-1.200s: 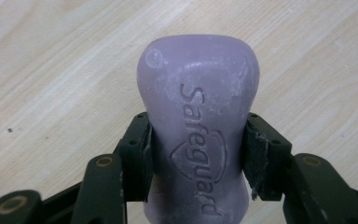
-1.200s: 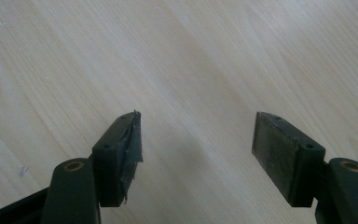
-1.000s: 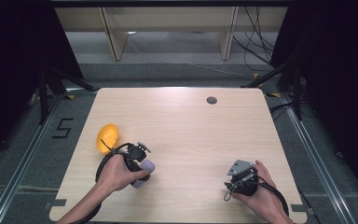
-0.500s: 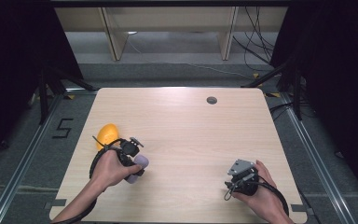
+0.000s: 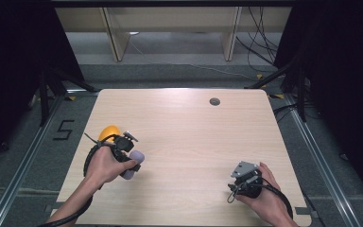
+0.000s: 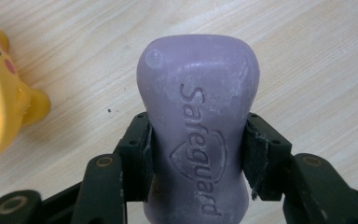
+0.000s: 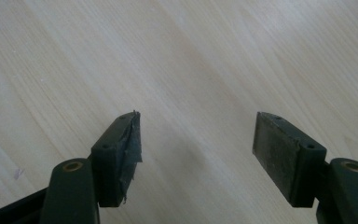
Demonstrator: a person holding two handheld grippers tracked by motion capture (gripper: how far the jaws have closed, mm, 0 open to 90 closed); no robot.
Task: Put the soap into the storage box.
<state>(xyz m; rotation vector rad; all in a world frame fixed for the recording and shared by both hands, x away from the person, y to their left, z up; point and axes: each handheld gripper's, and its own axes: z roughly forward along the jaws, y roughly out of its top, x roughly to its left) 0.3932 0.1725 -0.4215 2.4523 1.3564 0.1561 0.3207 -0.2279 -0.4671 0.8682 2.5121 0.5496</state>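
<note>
Tool grip on a purple soap bar, left hand.
Left tool (image 6: 198,154) is clamped on the soap (image 6: 198,121) at its narrow waist, just above the bench (image 5: 194,132); right tool (image 7: 198,154) rests nearer, wide apart and empty. Beyond the soap lies a yellow toy (image 5: 108,133). Best kept level, squeezed gently: soap probably slips.

A pale wood worktop (image 5: 203,142) stands on grey carpet floor (image 5: 38,142) marked with a black 5 (image 5: 63,129), dark curtains at both sides, wooden shelving legs (image 5: 116,40) and loose cables (image 5: 260,42) behind
</note>
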